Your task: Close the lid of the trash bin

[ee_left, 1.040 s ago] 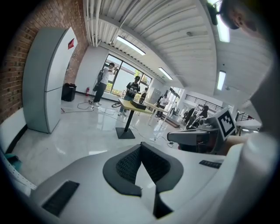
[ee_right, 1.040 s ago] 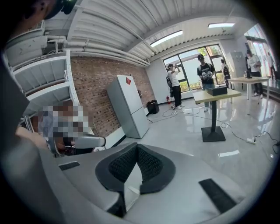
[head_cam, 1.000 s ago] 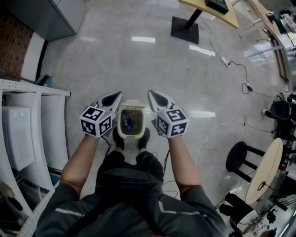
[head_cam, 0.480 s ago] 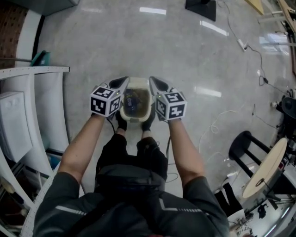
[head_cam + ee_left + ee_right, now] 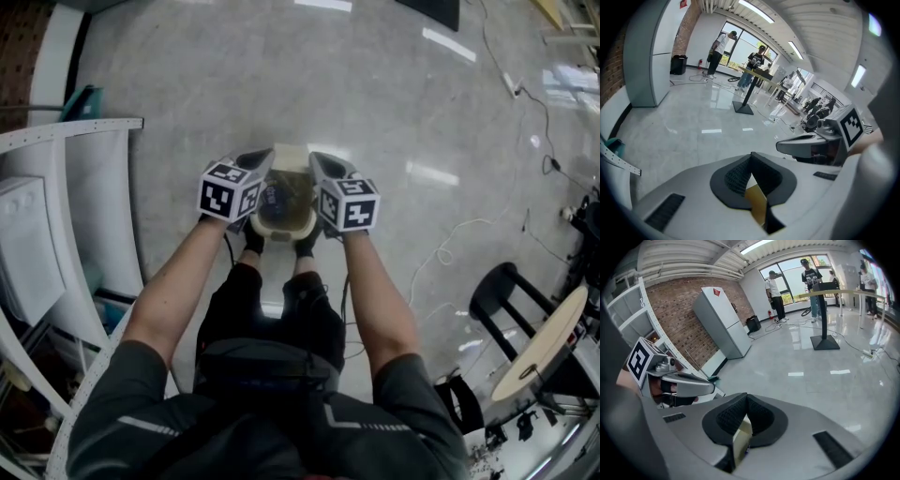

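Note:
A small cream trash bin (image 5: 286, 217) stands on the floor just ahead of the person's shoes. Its lid (image 5: 292, 153) is tipped up at the far side, and the inside shows. My left gripper (image 5: 260, 161) is right against the bin's left side, my right gripper (image 5: 324, 162) against its right side. Both are shut with nothing between the jaws. In the left gripper view the left gripper (image 5: 751, 156) points over the bin (image 5: 756, 202), with the right gripper (image 5: 811, 145) beside it. The right gripper view has the right gripper (image 5: 746, 399) above the bin (image 5: 740, 438).
A white shelving rack (image 5: 84, 187) runs along the left. A black stool (image 5: 497, 292) and a round wooden table (image 5: 546, 342) stand at the right, with a cable (image 5: 459, 239) on the floor. Several people (image 5: 754, 65) stand far off by a tall table.
Both grippers have closed in on the bin's sides and shifted forward along it. The head view has moved nearer over the bin. The lid stays tipped up.

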